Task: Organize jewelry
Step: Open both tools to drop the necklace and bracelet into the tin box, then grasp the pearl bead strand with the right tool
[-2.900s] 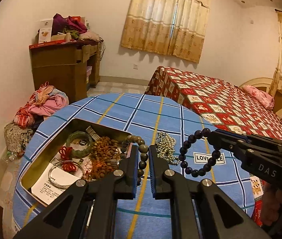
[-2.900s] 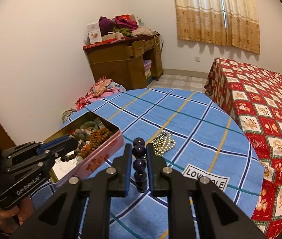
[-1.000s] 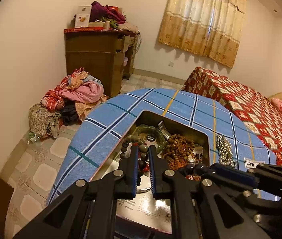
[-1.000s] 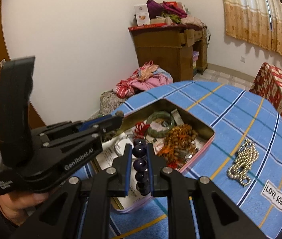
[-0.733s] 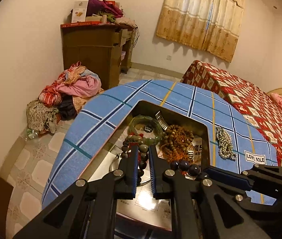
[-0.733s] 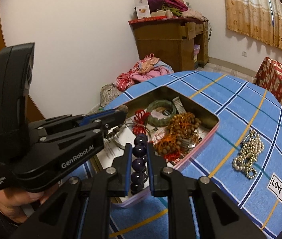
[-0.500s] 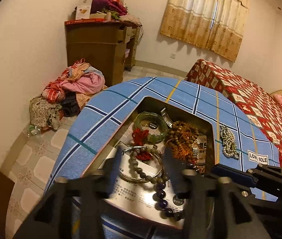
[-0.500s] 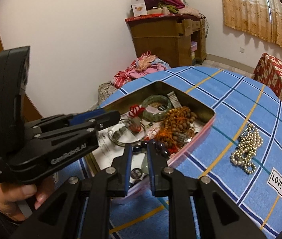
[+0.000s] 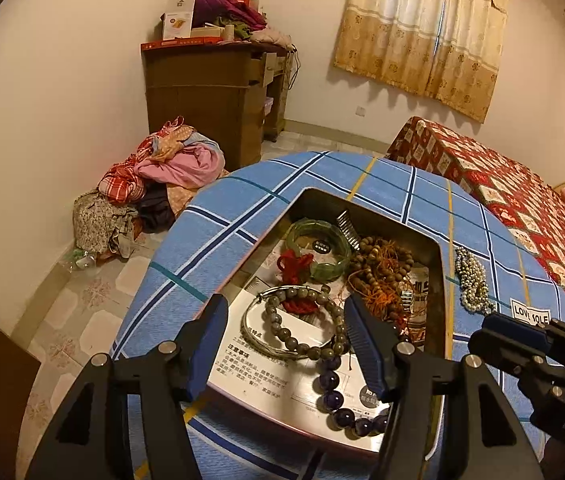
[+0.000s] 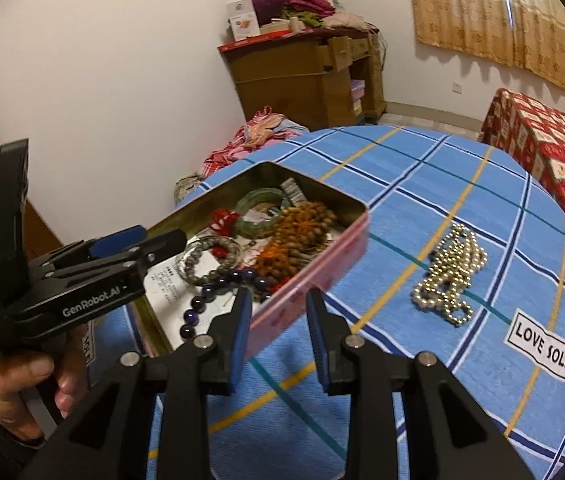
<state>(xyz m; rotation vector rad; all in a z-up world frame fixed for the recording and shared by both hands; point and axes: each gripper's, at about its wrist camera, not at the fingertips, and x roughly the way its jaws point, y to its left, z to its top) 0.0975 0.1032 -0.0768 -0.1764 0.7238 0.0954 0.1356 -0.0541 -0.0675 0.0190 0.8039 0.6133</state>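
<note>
Pearl necklace [image 10: 451, 273]: lying bunched on the blue checked tablecloth [image 10: 422, 176], outside the pink tin [image 10: 314, 268], the one loose piece I can see not yet put away.
Direction from right gripper [image 10: 278, 328]: sitting ahead and off to the right, near but apart, with the tin's corner closer to the blue pads than the pearls are.
Long axis: running away from the camera and leaning slightly right in the right wrist view, roughly along the yellow stripe beside it.
Nearer hand: the right one, I judge; in the left wrist view the necklace [image 9: 471, 280] is lying beyond the tin's far wall from the left gripper [image 9: 286, 344].
Right gripper state: jaws have just been opening, parted partway, gripping nothing.
Left gripper state: jaws have just been opening, spread wider, hanging over the tin with nothing pinched.
In the tin: grey bead bracelet [image 9: 302, 320] and purple bead bracelet [image 9: 342, 396] resting on a printed leaflet [image 9: 266, 364], beside a green bangle [image 9: 318, 248] and brown prayer beads [image 9: 382, 268].
Writing: "LOVE SOLE" on the cloth's label [image 10: 543, 345]; "GenRobot.AI" and "Data Acquisition System" on the left tool; "DAS" on the right tool; leaflet text too small to read.
</note>
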